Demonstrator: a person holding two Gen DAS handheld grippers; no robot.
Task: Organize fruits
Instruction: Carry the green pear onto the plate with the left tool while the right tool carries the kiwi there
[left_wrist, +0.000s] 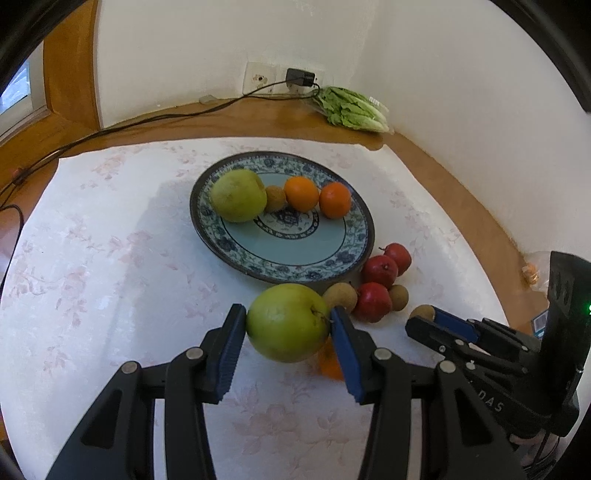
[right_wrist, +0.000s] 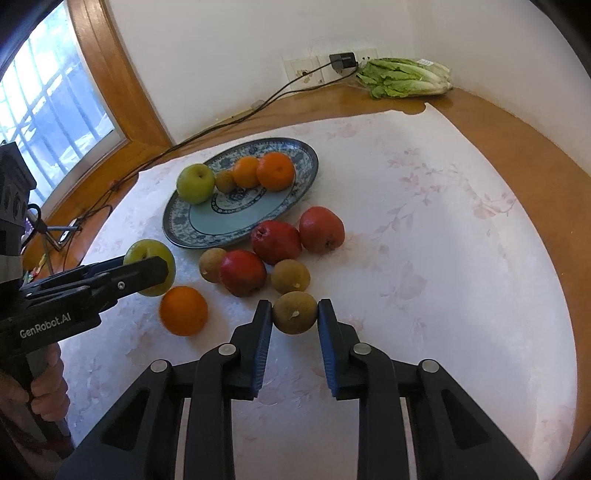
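A wooden tabletop (right_wrist: 509, 147) is mostly covered by a white cloth with a faint pink floral print (right_wrist: 424, 229), its bare edge curving along the white wall (right_wrist: 221, 48). In the far corner, against the wall, lies a head of green leafy lettuce in clear wrap (right_wrist: 406, 78), and just beside it a black adapter (right_wrist: 343, 61) is plugged into a white wall socket plate (right_wrist: 303, 70), with its dark cable (right_wrist: 207, 129) trailing across the wood toward the left. On the left stands a wood-framed window (right_wrist: 55, 103) with bars showing behind the glass.
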